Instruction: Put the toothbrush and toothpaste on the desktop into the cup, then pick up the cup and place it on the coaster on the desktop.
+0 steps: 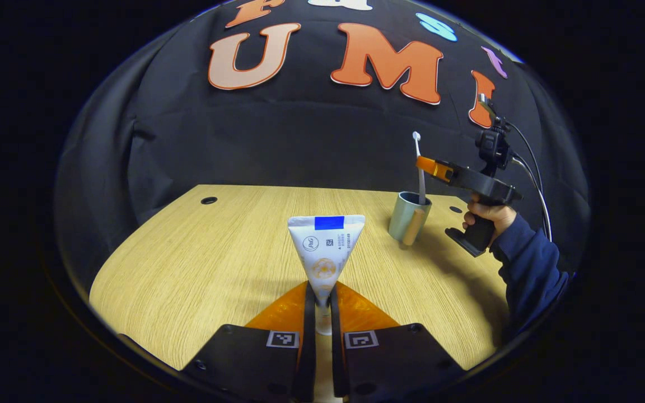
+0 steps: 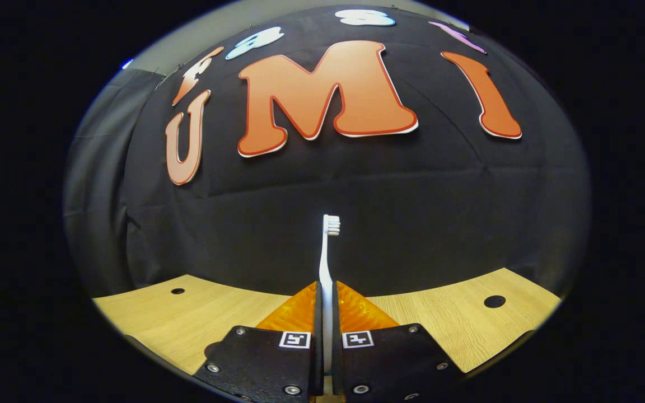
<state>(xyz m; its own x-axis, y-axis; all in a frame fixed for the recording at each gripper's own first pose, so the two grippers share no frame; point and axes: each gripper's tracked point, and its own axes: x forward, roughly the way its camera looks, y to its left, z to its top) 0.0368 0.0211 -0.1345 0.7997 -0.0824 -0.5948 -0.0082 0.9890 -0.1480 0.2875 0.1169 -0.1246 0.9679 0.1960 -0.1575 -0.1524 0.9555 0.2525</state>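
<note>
1. White soft plastic: the toothpaste [image 1: 326,252] stands upright in your left gripper [image 1: 322,313], both fingers pinched on its narrow cap end, the flat crimped tail up. Judgement: light, squashy, slick skin; the grip near the cap is the firm spot, since the body would dent and slide
2. Pale wood desktop [image 1: 199,268] lies under the tube; the tube looks lifted, though contact at its base is hidden by the fingers
3. Farther off, the grey-green cup [image 1: 409,215] stands upright on the desktop, a tan handle on its near side. Likely light and tippy; take it by the wall or handle, low
4. The toothbrush [image 1: 419,168] hangs bristles up, its lower end inside the cup mouth. Your right gripper [image 2: 327,313] is clamped on the thin stem [image 2: 327,268]. Stiff, light, smooth; it may pivot in the pads
5. No coaster seen from here
</note>
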